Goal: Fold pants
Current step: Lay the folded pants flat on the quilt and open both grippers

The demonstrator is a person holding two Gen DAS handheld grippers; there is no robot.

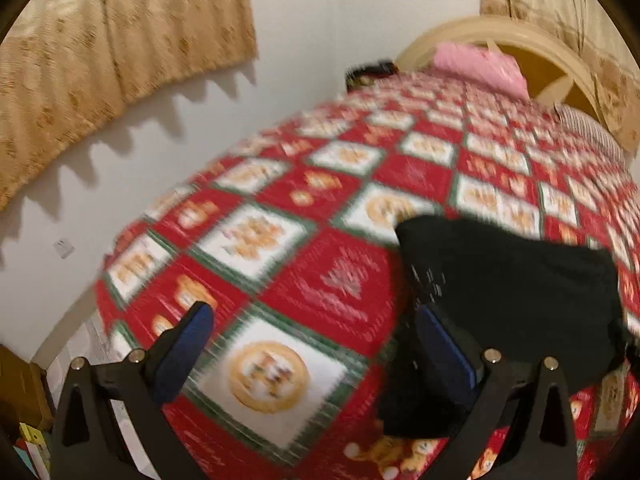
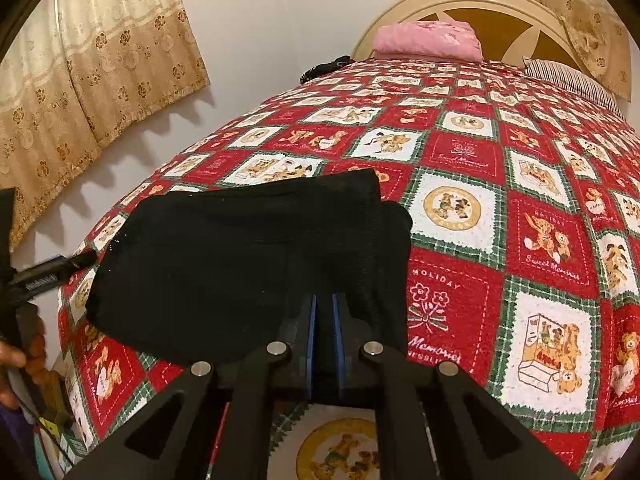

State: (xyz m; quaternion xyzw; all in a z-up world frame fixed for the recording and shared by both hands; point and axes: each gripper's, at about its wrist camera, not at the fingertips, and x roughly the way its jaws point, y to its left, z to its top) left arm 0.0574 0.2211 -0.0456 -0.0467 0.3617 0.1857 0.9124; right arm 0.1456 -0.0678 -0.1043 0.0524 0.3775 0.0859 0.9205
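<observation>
The black pants (image 2: 248, 248) lie folded into a compact bundle on the red patchwork bedspread (image 2: 500, 184). My right gripper (image 2: 325, 304) is shut on the near edge of the pants, its blue pads close together with black cloth between them. In the blurred left wrist view the pants (image 1: 512, 292) lie to the right. My left gripper (image 1: 316, 320) is open and empty over the bedspread (image 1: 280, 240), its right finger (image 1: 444, 344) at the pants' left edge. The left gripper (image 2: 52, 272) also shows at the left edge of the right wrist view.
A pink folded cloth (image 2: 428, 38) and a striped pillow (image 2: 568, 80) lie by the cream headboard (image 2: 500, 8). A dark object (image 2: 324, 68) sits at the bed's far left corner. Curtains (image 2: 100, 64) hang on the white wall at left. Boxes (image 1: 24, 420) stand beside the bed.
</observation>
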